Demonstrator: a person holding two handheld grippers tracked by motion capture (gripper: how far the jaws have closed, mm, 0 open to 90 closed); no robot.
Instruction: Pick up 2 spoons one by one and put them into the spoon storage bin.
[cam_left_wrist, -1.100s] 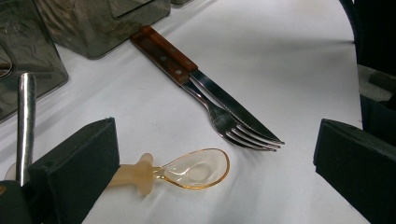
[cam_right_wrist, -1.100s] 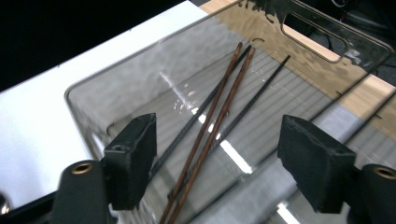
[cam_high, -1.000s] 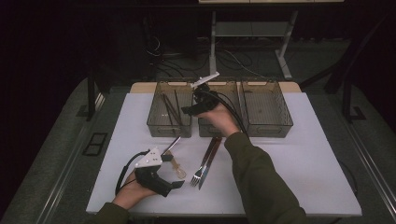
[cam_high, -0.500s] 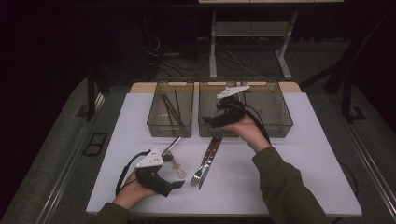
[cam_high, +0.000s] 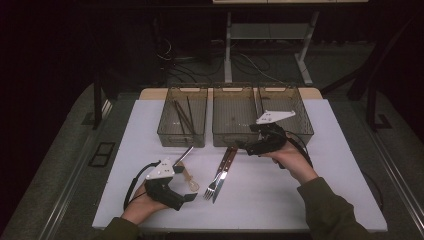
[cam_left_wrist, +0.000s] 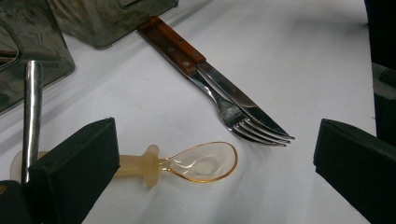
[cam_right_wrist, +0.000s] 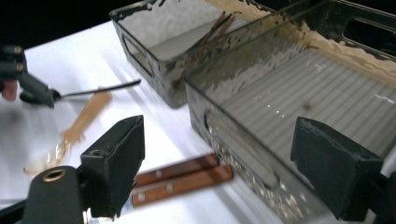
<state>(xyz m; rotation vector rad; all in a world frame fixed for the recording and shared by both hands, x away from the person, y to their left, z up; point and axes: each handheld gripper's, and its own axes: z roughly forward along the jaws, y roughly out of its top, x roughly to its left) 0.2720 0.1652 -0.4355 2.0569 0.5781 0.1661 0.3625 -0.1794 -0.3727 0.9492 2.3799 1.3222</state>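
A fork (cam_high: 210, 189) and a steak knife (cam_high: 223, 170), both wooden-handled, lie side by side on the white table in front of the middle bin (cam_high: 220, 136). An amber plastic spoon (cam_high: 190, 181) lies to their left, beside a steel utensil handle (cam_high: 183, 154). My left gripper (cam_high: 187, 198) rests near the table's front edge, open; in the left gripper view the spoon (cam_left_wrist: 201, 161) lies on the table between its wide jaws (cam_left_wrist: 215, 140), untouched. My right gripper (cam_high: 243, 148) hovers at the middle bin's front wall. Its jaws have just been opening and stand open (cam_right_wrist: 217, 140) with nothing between them.
Three clear bins stand in a row at the back. The left bin (cam_high: 165, 131) holds dark chopsticks (cam_high: 181, 116). A right bin (cam_high: 306, 127) stands beside my right hand. Dark floor and table legs lie beyond.
My right gripper has moved from above the left and middle bins to the right and toward the person, down to the middle bin's front. The left gripper has stayed put.
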